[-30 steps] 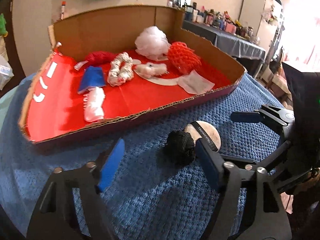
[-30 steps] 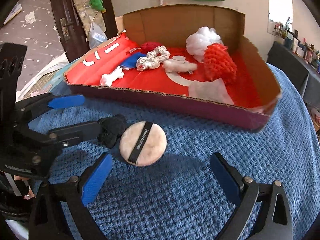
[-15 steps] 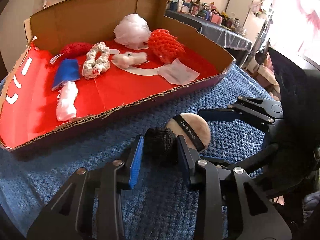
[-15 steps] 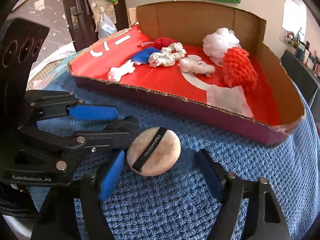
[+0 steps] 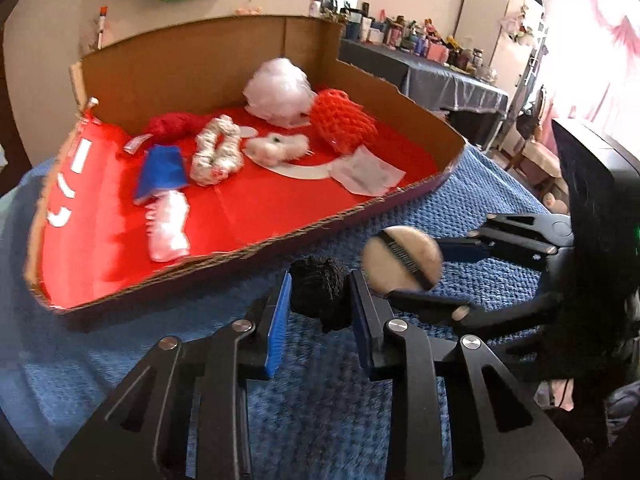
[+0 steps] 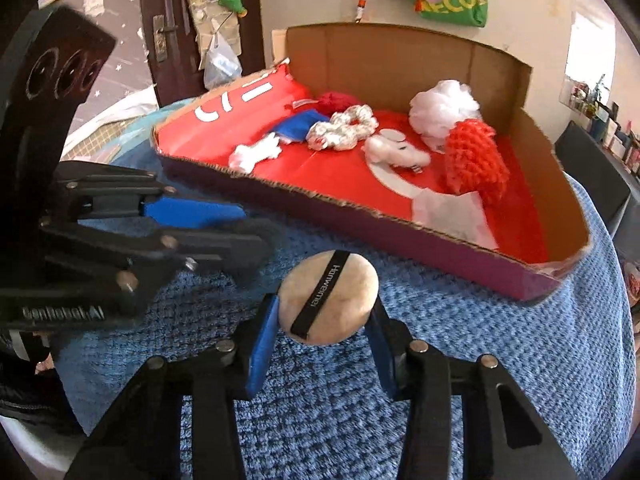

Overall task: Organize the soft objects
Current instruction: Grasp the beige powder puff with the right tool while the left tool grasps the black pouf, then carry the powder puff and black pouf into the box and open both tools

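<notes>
Both lifting now: the left gripper (image 5: 318, 304) has clamped onto the black pom-pom (image 5: 320, 294) and the right gripper (image 6: 326, 320) onto the powder puff (image 6: 328, 298), cardboard box (image 6: 460, 248) at twelve o'clock.

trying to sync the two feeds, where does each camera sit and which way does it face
Left wrist: on the left gripper, facing the box; its fingers clamp the black puff; right gripper at right.
Right wrist: on the right gripper, facing the box; fingers clamp the pad; left gripper at left.
Shared: box, pad, blue cloth.
</notes>
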